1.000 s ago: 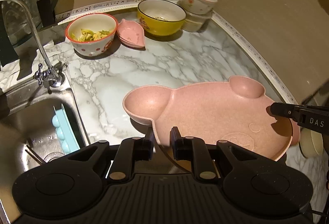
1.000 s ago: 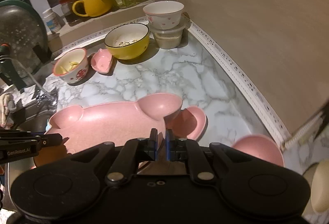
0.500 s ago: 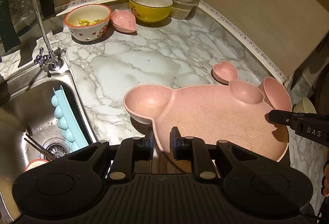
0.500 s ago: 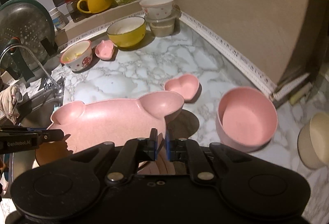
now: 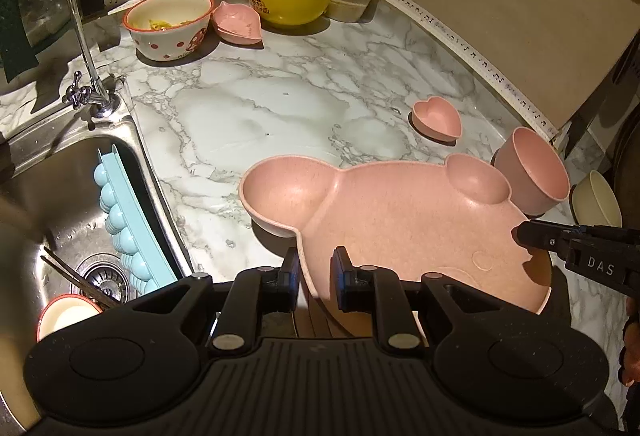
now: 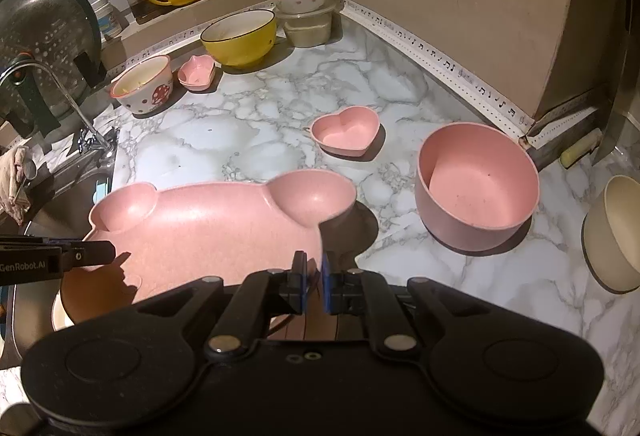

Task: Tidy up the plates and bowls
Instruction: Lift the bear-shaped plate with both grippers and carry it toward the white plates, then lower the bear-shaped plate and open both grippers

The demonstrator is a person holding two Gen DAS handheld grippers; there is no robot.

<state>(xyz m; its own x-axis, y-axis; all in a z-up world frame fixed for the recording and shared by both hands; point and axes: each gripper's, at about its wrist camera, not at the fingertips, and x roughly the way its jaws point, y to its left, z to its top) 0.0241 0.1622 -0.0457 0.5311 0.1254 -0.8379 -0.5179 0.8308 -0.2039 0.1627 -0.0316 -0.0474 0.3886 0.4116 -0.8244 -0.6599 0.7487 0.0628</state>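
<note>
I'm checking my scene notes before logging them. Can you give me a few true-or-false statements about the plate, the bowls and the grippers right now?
1. Both the left gripper and the right gripper clamp the pink bear-shaped plate. True.
2. The heart-shaped dish sits inside the pink bowl. False: it lies apart on the marble counter.
3. The yellow bowl lies in the sink. False: it stands at the counter's back.
4. The mushroom-print bowl holds food. True.

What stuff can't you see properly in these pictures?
- Left wrist view: the near edge of the pink pig-shaped plate is hidden behind the left gripper.
- Left wrist view: the cream bowl is cut off by the dark frame edge.
- Right wrist view: the white bowl under the plate is mostly covered.
</note>
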